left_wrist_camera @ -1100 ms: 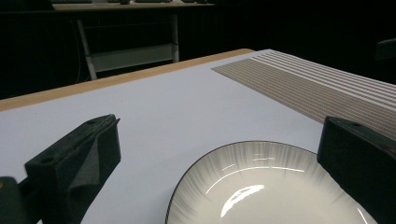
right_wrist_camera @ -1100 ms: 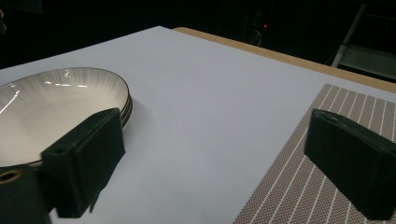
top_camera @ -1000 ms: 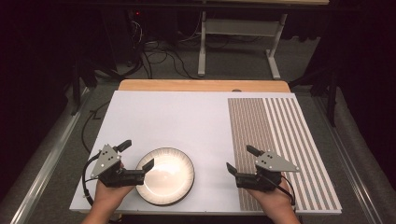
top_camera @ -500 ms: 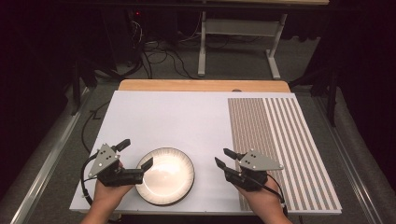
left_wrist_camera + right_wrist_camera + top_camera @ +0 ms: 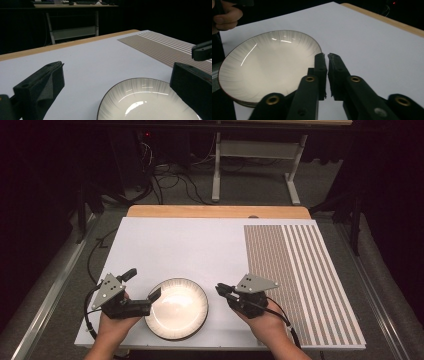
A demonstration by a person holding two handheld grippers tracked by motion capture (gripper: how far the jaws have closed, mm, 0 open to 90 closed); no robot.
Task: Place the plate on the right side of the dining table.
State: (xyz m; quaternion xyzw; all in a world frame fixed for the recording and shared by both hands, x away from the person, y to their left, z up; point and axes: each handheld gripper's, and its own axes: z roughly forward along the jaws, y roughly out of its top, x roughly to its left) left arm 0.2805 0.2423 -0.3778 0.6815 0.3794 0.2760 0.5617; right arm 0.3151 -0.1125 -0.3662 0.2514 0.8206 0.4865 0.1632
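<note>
A shallow white plate with a dark rim lies near the front edge of the white table. My left gripper stands open at the plate's left side, and one jaw reaches over the rim. My right gripper sits just right of the plate, its tips close to the rim. Its jaws have just been closing and are shut with nothing between them. The right gripper's tip also shows at the far right of the left gripper view.
A brown-and-white striped mat covers the right part of the table. A wooden strip runs along the far edge. Beyond it are a metal table frame and cables on the dark floor.
The right gripper has moved left toward the plate, and its jaws have gone from open to shut on nothing. The left gripper has stayed where it was.
</note>
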